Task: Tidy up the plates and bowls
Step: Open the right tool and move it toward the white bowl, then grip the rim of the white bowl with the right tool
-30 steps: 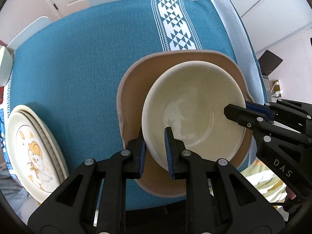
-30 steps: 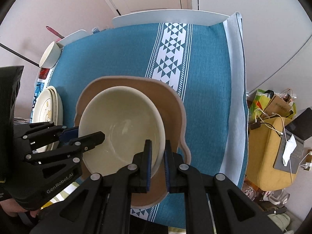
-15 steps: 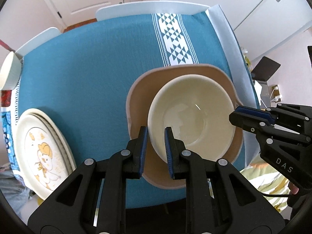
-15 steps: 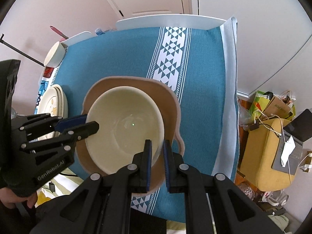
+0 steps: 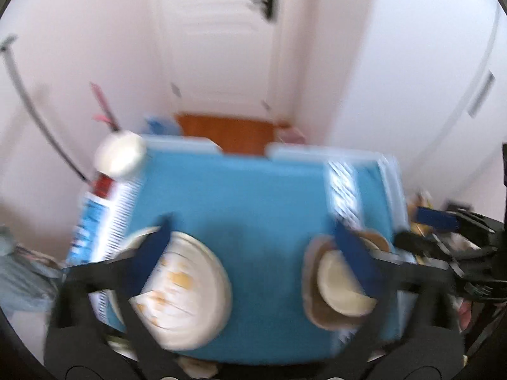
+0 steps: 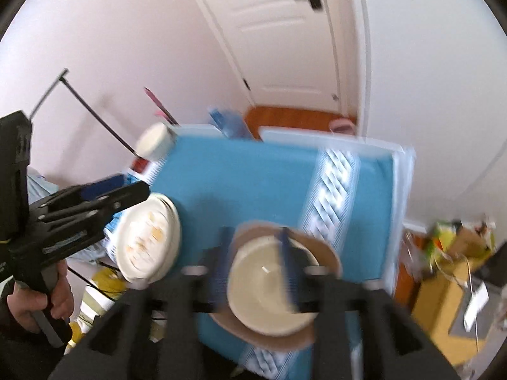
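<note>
The left gripper is wide open, its two blue-padded fingers spread far apart and holding nothing. Seen from the right wrist, it juts in from the left side with its tips pointing right, and a bare hand wraps the handle below. The right gripper is also open, though less widely, its blue-lined fingers parted and empty. Both views are blurred. The right gripper's blue-tipped fingers show at the right edge of the left wrist view.
</note>
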Motion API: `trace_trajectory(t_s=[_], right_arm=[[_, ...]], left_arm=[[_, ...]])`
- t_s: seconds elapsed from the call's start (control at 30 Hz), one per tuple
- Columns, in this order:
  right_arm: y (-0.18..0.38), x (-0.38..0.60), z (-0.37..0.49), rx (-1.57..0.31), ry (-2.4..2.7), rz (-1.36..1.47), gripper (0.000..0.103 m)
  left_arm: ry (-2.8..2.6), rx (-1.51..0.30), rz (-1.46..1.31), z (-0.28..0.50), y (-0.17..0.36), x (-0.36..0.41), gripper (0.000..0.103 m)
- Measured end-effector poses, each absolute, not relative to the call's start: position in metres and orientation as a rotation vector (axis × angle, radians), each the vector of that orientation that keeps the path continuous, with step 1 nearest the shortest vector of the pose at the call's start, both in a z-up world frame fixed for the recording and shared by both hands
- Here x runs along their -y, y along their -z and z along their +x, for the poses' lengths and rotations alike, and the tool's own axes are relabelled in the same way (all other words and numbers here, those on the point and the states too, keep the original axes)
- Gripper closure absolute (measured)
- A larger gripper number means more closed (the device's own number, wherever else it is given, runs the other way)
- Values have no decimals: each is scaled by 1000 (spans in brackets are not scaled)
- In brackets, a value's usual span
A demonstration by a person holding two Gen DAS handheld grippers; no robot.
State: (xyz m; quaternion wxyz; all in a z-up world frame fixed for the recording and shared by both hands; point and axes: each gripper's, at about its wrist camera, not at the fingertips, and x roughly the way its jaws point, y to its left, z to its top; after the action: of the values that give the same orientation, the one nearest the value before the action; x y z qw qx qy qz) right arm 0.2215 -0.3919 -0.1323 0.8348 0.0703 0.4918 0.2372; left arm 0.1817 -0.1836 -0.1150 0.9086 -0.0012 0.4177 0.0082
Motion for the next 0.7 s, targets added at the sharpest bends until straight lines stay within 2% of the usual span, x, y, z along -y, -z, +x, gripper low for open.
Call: trace_trajectory(t_s=[0.03,0.07,0.13,0.23,0.47,0.57,0.7], right_arm=[[128,386,225,-1019,-528,156,8],[124,380,230,-1006,-554,159,6],[121,366,240,-1003,-596,156,6],[115,339,253,-992,-647,114,0],[84,249,301,-948,-797,-40,0],[79,203,323,-952,-812,-151,0],[85,148,362,-947,-820,-159,0]], left_arm=[[-52,-831,4,178,108,175,0],[-76,-825,8,177,103,165,0],[-101,-825,1,177,99,149,0],[-151,-815,-51,173,93,115,0],[-249,-802,-202,182,85,25,0],[-273,-832,-288,196,91,-17,0],[-284,-865,-420,221,109,-72,0]])
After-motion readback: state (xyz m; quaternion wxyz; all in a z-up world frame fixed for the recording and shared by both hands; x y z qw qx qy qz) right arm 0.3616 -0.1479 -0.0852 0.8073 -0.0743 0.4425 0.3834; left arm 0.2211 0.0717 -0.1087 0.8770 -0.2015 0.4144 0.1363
